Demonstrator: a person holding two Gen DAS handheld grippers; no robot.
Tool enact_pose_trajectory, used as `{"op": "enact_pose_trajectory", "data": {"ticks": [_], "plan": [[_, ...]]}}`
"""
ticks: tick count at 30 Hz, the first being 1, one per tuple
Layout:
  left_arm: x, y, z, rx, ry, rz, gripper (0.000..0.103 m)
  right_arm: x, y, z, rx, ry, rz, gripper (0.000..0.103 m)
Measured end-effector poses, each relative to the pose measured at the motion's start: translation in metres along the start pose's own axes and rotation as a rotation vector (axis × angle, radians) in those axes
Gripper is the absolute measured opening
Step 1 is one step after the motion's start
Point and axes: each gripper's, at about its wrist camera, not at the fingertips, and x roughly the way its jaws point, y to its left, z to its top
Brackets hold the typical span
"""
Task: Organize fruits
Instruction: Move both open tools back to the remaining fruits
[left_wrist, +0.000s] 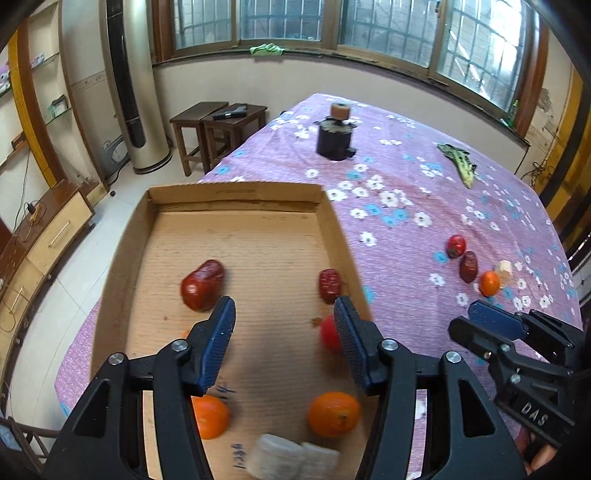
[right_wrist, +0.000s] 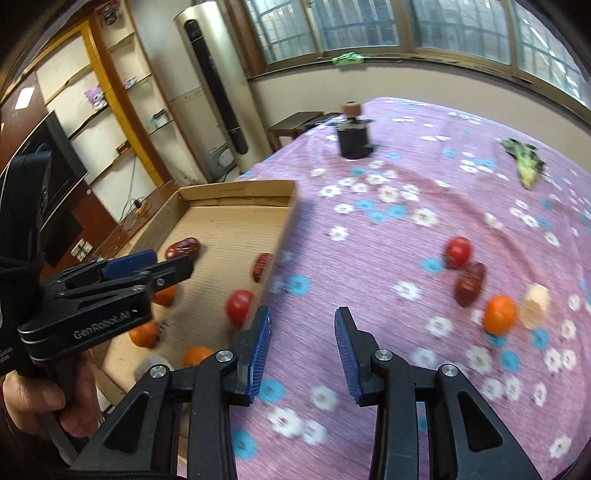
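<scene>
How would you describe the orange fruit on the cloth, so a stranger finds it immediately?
Start at the cardboard tray, then look right across the purple flowered cloth to the small cluster. The orange fruit is its only orange piece, beside a dark red date and a pale chunk.

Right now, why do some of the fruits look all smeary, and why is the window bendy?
In the right wrist view, motion blur smears the orange and the pale piece beside it, and the cloth's flowers streak. In the left wrist view, the near white pieces in the cardboard box are blurred, while the farther fruit looks sharper. The fisheye lens curves the window sill in both views.
</scene>
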Motion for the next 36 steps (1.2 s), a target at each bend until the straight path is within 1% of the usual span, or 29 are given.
{"op": "enact_pose_trajectory", "data": {"ticks": [5, 10, 22, 29, 36], "plan": [[-0.005, -0.024, -0.003, 0.037, -0.008, -0.018, 0.055, -0.019, -0.032, -0.009, 0.054, -0.017, -0.042, 0.038], [-0.009, -0.043, -0.005, 0.065, -0.013, -0.041, 0.055, -0.035, -0.055, -0.018, 0.086, -0.03, -0.077, 0.038], [-0.012, -0.079, -0.009, 0.116, -0.007, -0.082, 0.055, -0.06, -0.091, -0.031, 0.133, -0.047, -0.129, 0.038], [-0.006, -0.096, -0.01, 0.134, 0.016, -0.115, 0.055, -0.063, -0.105, -0.036, 0.154, -0.048, -0.145, 0.038], [0.011, -0.111, -0.012, 0.134, 0.067, -0.171, 0.054, -0.051, -0.12, -0.036, 0.172, -0.034, -0.159, 0.038]]}}
